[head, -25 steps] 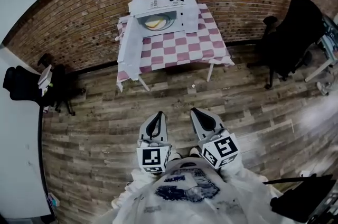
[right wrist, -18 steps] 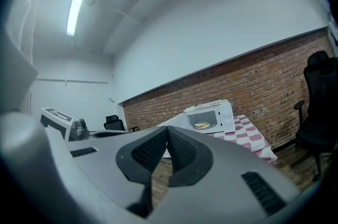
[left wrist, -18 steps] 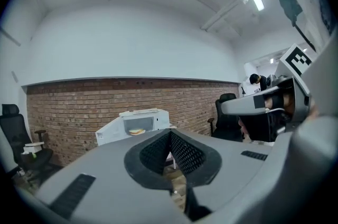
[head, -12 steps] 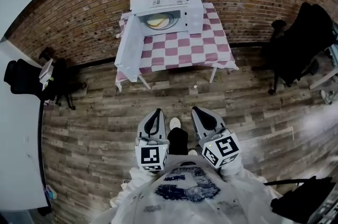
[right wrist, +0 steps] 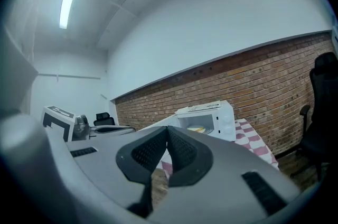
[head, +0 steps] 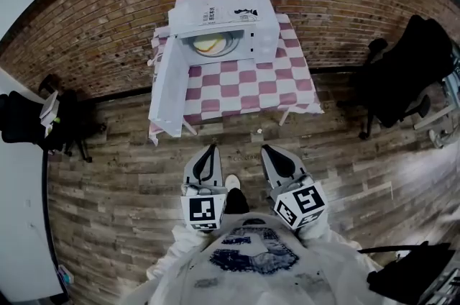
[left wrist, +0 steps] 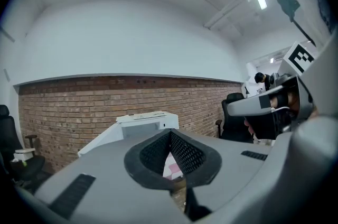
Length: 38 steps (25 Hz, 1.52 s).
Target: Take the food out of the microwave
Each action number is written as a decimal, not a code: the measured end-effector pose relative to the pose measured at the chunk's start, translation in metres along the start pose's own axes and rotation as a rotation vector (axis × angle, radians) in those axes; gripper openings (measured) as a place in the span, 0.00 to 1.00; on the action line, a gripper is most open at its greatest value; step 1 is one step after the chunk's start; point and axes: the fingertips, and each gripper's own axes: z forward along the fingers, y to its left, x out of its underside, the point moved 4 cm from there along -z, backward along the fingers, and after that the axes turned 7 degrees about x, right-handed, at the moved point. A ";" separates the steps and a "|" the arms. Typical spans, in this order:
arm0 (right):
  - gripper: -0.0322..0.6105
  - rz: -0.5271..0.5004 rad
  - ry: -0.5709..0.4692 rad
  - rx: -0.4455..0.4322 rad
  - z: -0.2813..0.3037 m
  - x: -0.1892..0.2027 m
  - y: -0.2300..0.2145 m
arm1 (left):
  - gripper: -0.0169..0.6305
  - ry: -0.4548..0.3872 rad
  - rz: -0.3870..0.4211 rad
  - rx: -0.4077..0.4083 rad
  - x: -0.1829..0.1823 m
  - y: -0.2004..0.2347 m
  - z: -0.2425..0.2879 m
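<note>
Food [head: 208, 43], yellow, in pale round dish [head: 231, 45] inside white boxy microwave [head: 244, 8], hinged door [head: 169, 91] swung wide at edge of pink-checked table [head: 251, 80], so open to reach. Grey left gripper [head: 213, 151] and grey right gripper [head: 266, 152] well short of it, jaws pressed together, empty, likely parked shut for the approach.

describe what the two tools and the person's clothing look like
Both the left tool and right tool are light grey wedge-shaped shells tapering to a tip, with black textured pads inside. Each carries a white cube printed with black square markers. The person wears a pale top with a dark blue print.
</note>
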 end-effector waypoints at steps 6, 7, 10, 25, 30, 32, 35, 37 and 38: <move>0.07 -0.001 0.011 0.009 0.065 -0.009 -0.003 | 0.04 -0.003 -0.004 0.022 -0.004 0.049 0.048; 0.07 -0.004 0.010 0.012 0.076 -0.012 -0.004 | 0.04 -0.003 -0.004 0.026 -0.005 0.056 0.054; 0.07 0.002 0.014 0.030 0.104 -0.019 -0.006 | 0.04 -0.005 -0.010 0.037 -0.008 0.077 0.074; 0.07 0.013 0.050 0.072 0.183 -0.022 -0.005 | 0.04 0.024 -0.079 0.101 0.009 0.135 0.125; 0.07 0.011 0.061 0.074 0.202 -0.025 -0.013 | 0.04 0.039 -0.124 0.123 0.013 0.142 0.147; 0.07 0.010 0.066 0.068 0.212 -0.027 -0.018 | 0.04 0.044 -0.137 0.122 0.014 0.146 0.156; 0.07 0.009 0.069 0.057 0.230 -0.031 -0.028 | 0.04 0.053 -0.149 0.115 0.014 0.153 0.172; 0.07 0.007 0.070 0.044 0.245 -0.034 -0.035 | 0.04 0.060 -0.153 0.107 0.013 0.158 0.185; 0.07 0.006 0.069 0.037 0.252 -0.036 -0.040 | 0.04 0.063 -0.152 0.102 0.012 0.161 0.191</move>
